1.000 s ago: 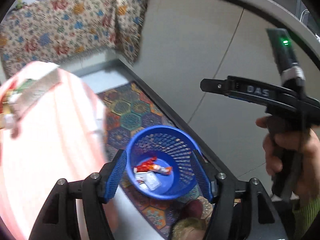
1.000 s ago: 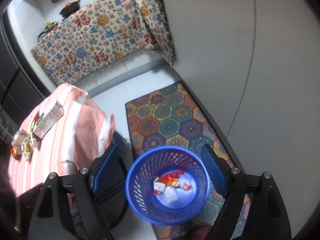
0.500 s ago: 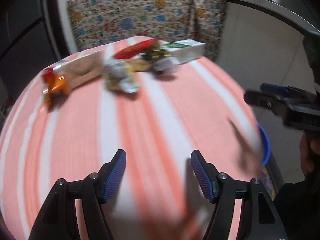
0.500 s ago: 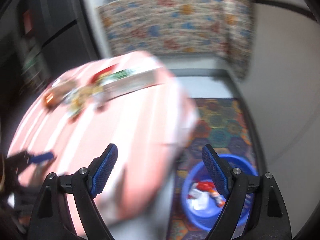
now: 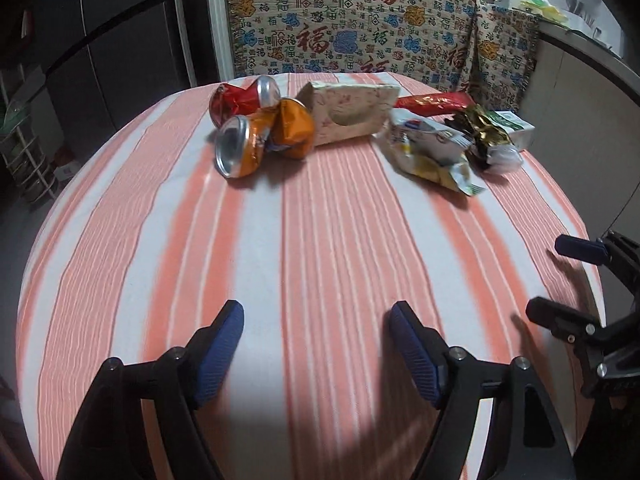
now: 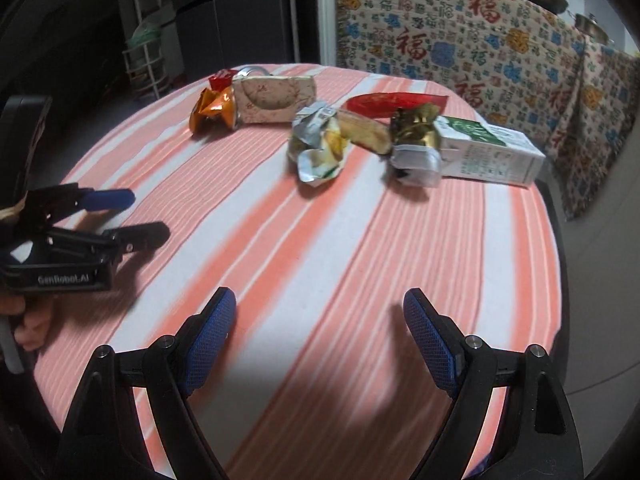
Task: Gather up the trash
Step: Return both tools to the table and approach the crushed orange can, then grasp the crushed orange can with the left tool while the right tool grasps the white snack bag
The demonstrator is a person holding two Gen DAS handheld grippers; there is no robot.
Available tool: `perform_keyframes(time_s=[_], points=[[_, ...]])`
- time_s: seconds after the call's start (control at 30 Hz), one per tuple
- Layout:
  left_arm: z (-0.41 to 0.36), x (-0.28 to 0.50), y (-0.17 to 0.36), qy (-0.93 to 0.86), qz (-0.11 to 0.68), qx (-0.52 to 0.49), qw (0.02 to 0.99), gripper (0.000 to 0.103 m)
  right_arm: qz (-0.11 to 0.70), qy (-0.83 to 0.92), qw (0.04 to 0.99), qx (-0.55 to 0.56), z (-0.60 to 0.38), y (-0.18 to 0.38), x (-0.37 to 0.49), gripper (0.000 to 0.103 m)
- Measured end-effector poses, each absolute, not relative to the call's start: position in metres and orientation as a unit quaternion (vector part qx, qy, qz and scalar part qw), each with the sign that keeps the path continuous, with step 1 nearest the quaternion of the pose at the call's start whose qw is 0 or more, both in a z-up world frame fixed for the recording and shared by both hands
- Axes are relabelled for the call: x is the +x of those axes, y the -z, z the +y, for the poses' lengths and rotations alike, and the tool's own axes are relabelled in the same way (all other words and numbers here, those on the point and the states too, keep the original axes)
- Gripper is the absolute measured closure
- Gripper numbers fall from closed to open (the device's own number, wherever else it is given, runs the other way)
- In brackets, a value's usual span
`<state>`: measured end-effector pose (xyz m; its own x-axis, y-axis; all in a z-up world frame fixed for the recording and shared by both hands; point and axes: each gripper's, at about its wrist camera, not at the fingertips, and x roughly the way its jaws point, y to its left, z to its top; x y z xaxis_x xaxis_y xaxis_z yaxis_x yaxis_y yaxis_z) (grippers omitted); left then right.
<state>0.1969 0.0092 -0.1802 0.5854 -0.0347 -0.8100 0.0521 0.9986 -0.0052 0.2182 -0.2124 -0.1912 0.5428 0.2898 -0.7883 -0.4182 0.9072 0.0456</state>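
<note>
Both grippers [image 5: 316, 342] [image 6: 320, 330] agape, seemingly empty; trash [image 5: 428, 148] beyond

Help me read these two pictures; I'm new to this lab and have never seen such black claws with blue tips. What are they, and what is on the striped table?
They are hand-held two-finger grippers, one in each of a person's hands, each carrying a forward-looking fisheye camera. One picture looks along the left gripper, the other along the right gripper; each also shows its partner at the edge. Both are open and hold nothing. On the orange-and-white striped tablecloth lies trash: a crushed orange can, a crushed red can, a flattened patterned cardboard box, a crumpled silver snack wrapper, a red wrapper and a white-and-green carton.
</note>
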Motion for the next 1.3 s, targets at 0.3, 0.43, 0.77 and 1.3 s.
perform_keyframes(time_s=[0.3,0.43,0.77,1.3], points=[[0.014,0.23,0.163,0.005,0.435,0.016,0.9,0.024,0.44,-0.211,0.868,-0.091,-0.191,0.198,0.218,0.015],[0.016,0.253,0.133,0.001,0.399,0.013,0.917,0.024,0.438,-0.214,0.868,-0.092,-0.187,0.2,0.218,0.011],[0.01,0.317,0.161,-0.048,0.421,0.079,0.902,0.026,0.438,-0.219,0.867,-0.091,-0.185,0.201,0.219,0.01],[0.058,0.248,0.157,0.033,0.432,0.009,0.901,0.035,0.441,-0.22,0.865,-0.091,-0.183,0.201,0.222,0.006]])
